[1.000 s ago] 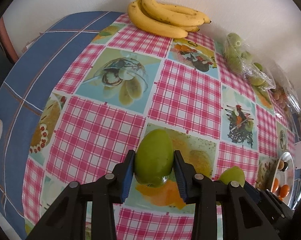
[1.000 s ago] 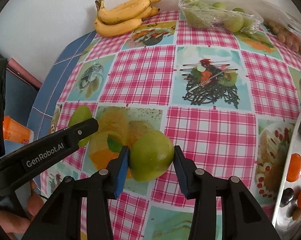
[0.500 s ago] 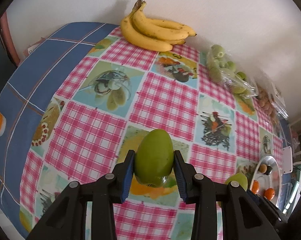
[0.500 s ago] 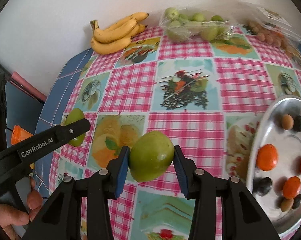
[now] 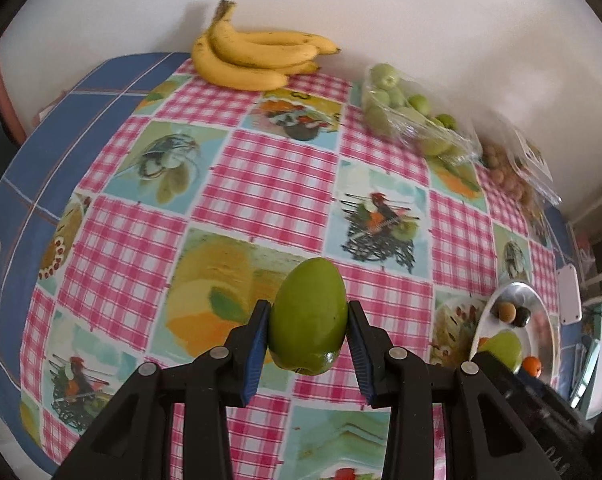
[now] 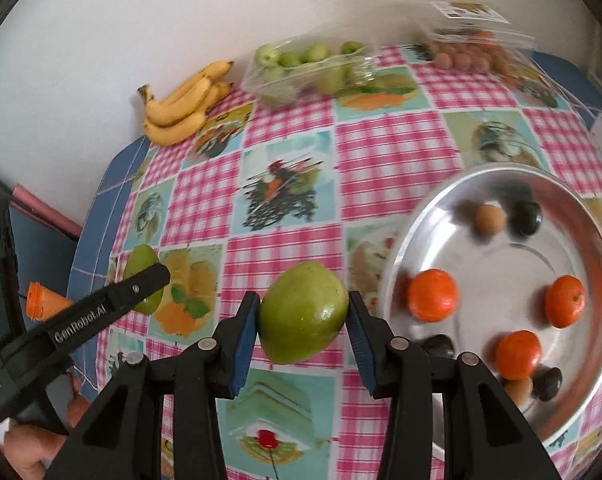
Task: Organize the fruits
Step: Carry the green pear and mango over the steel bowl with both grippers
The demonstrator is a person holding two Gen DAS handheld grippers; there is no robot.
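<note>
My left gripper (image 5: 307,338) is shut on a green mango (image 5: 308,316), held above the checked tablecloth. My right gripper (image 6: 303,322) is shut on a rounder green mango (image 6: 303,312), lifted just left of the round metal tray (image 6: 405,248). In the tray lie three oranges (image 6: 432,295), a brown fruit (image 6: 489,219) and several dark fruits (image 6: 525,216). In the right wrist view the left gripper (image 6: 143,286) shows at the left with its mango (image 6: 140,260) partly hidden. The left wrist view shows the tray's rim (image 5: 549,320) at the right, with the right gripper's mango (image 5: 501,348) in front of it.
A bunch of bananas (image 5: 257,60) lies at the far edge by the white wall. A clear bag of small green fruits (image 5: 409,110) and a pack of brown fruits (image 6: 473,54) sit further right. An orange cup (image 6: 45,300) stands off the table's left side. A hand (image 6: 25,448) holds the left gripper.
Both grippers have risen and moved right with their mangoes. The metal tray has come much closer in the right wrist view; the bananas have drawn further off.
</note>
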